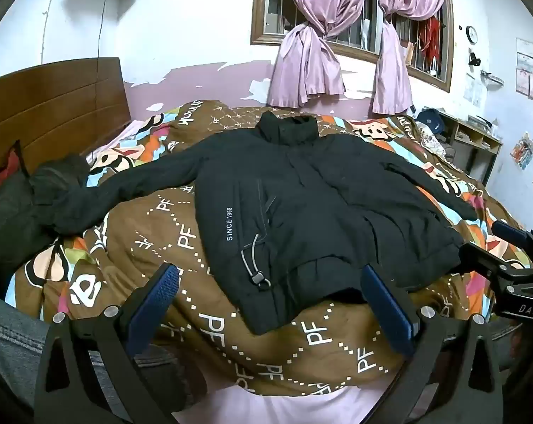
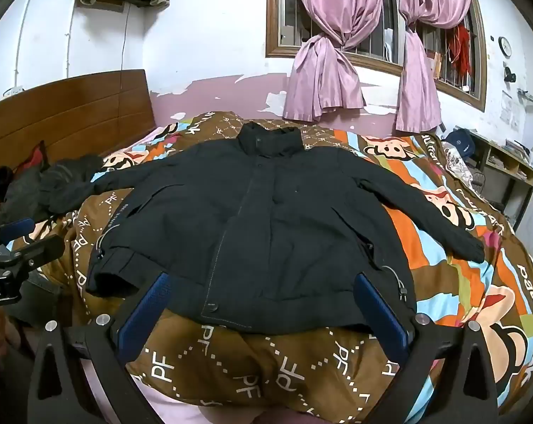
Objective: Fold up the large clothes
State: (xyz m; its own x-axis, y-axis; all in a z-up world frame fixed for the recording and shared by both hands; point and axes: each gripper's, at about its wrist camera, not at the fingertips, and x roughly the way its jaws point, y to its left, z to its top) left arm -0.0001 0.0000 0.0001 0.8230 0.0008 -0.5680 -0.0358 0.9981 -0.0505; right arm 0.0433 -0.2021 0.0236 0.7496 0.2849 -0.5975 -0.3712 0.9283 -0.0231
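Black and padded, a jacket lies face up and spread flat at the middle of a bed, on a brown patterned quilt, collar toward the curtained window, both sleeves stretched outward. The left gripper hovers just short of the jacket's hem, fingers spread wide, gripping nothing; the right gripper hangs beside it at the same hem, equally wide apart and empty. A heap of dark clothes sits at the end of one sleeve, near the wooden headboard. A shelf unit stands beyond the other sleeve.
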